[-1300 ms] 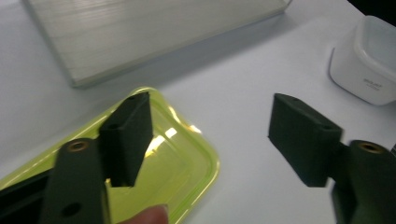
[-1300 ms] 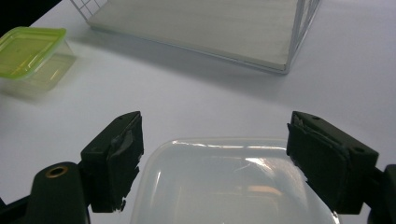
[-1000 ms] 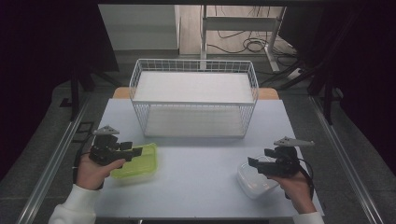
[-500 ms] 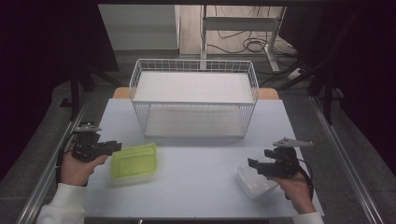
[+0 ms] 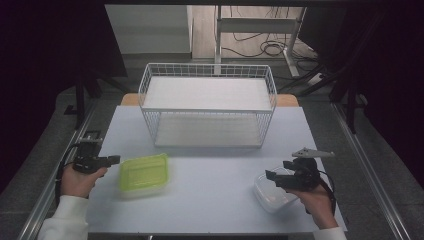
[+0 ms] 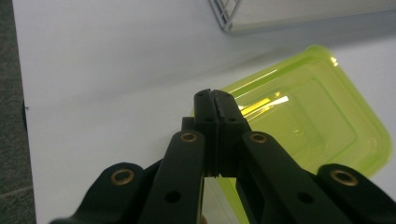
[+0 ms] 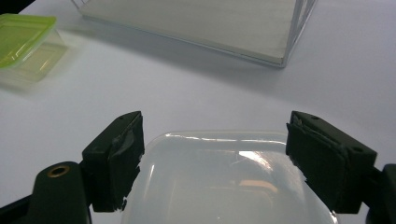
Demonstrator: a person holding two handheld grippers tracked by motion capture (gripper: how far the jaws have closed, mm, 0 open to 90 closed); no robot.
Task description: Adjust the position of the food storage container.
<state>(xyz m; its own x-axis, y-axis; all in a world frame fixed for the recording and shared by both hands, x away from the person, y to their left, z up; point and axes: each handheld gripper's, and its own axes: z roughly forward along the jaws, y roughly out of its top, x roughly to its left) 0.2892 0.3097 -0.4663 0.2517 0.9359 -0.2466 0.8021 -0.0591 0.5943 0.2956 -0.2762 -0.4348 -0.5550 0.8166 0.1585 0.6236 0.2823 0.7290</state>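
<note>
A clear container with a lime-green lid [image 5: 144, 172] lies on the white table [image 5: 210, 200] at the left. My left gripper [image 5: 115, 160] sits just to its left, jaws pressed together and holding nothing. In the left gripper view its shut tip [image 6: 212, 99] reaches the near corner of the green lid [image 6: 308, 126]; I cannot tell if they touch. At the right, a clear lidded container [image 5: 272, 192] rests near the front edge. My right gripper [image 5: 272, 175] hovers over it, open. Its pads [image 7: 116, 156] stand on either side of the clear lid [image 7: 224, 182].
A white wire basket [image 5: 207, 107] stands at the back middle of the table, seen also at the top of the right gripper view [image 7: 210, 23]. A metal rail [image 5: 65, 165] runs along the table's left edge, and the floor beyond is dark.
My left gripper has pulled back to the left, off the green-lidded container, which stays in place. The right gripper has stayed over the clear container.
</note>
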